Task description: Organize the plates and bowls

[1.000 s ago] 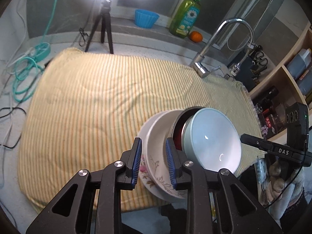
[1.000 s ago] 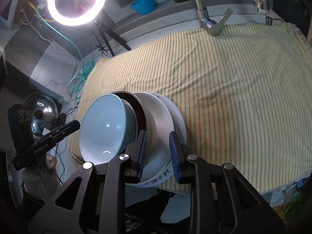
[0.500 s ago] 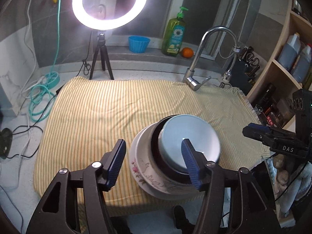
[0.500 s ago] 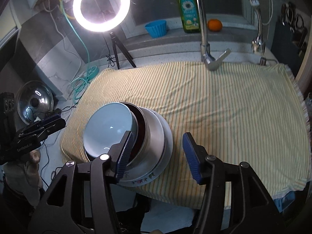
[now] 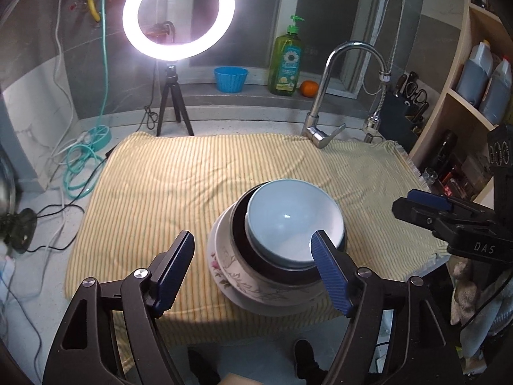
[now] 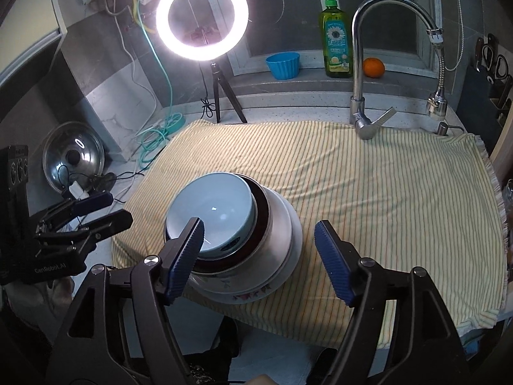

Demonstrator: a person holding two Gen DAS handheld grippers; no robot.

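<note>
A stack of dishes stands on the striped yellow cloth (image 5: 192,179) near its front edge. A light blue bowl (image 5: 293,218) sits on top, inside a dark red bowl (image 5: 239,216), then a white bowl and a floral plate (image 5: 224,264) at the bottom. The stack also shows in the right wrist view, with the blue bowl (image 6: 210,210) and the plate (image 6: 243,295). My left gripper (image 5: 253,269) is open and empty, above and in front of the stack. My right gripper (image 6: 258,260) is open and empty, likewise raised in front of it.
A ring light on a tripod (image 5: 178,16), a blue cup (image 5: 231,78), a green soap bottle (image 5: 287,61) and an orange (image 5: 309,88) stand at the back. A faucet (image 5: 340,89) rises behind the cloth. Shelves (image 5: 471,102) stand right; cables (image 5: 83,160) and a pot lid (image 6: 73,157) lie left.
Both grippers were shut on the stack's rims a second ago. They have opened wide and pulled up and back; the stack now rests level on the cloth.
</note>
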